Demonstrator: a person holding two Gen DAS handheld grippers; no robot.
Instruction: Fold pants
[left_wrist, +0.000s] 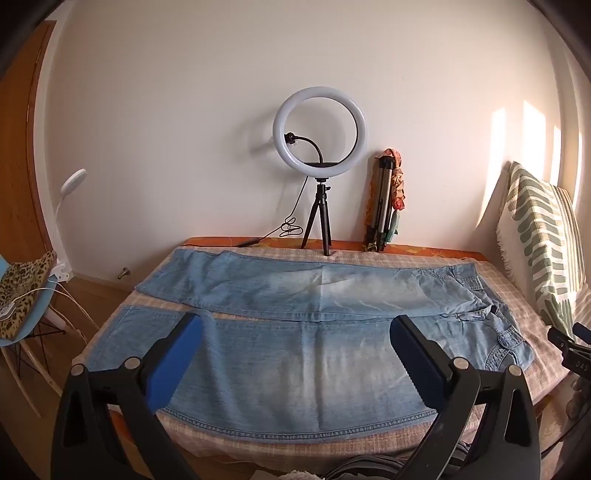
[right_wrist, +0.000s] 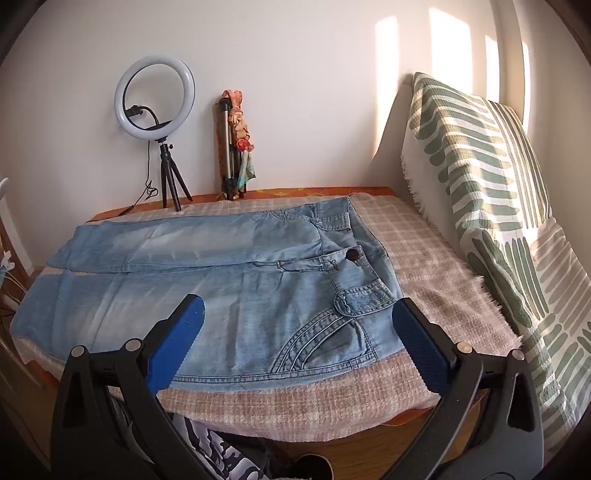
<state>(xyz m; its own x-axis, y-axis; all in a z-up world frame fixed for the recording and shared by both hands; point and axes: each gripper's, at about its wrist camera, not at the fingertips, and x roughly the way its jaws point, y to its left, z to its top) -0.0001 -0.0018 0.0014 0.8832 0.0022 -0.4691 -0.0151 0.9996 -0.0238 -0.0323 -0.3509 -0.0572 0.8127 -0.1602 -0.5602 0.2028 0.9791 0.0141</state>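
Light blue denim pants (left_wrist: 295, 332) lie spread flat on a checked blanket (left_wrist: 314, 446), legs to the left, waist to the right. In the right wrist view the pants (right_wrist: 221, 280) show the waistband, a dark button (right_wrist: 353, 254) and a front pocket. My left gripper (left_wrist: 295, 332) is open and empty, hovering over the near leg. My right gripper (right_wrist: 297, 314) is open and empty, over the near hip and pocket. A bit of the right gripper (left_wrist: 570, 345) shows at the right edge of the left wrist view.
A ring light on a small tripod (left_wrist: 319, 147) and a folded tripod (left_wrist: 384, 199) stand at the far edge by the wall. A green-patterned cushion (right_wrist: 480, 192) leans at the right. A chair with leopard-print cloth (left_wrist: 22, 295) stands left of the bed.
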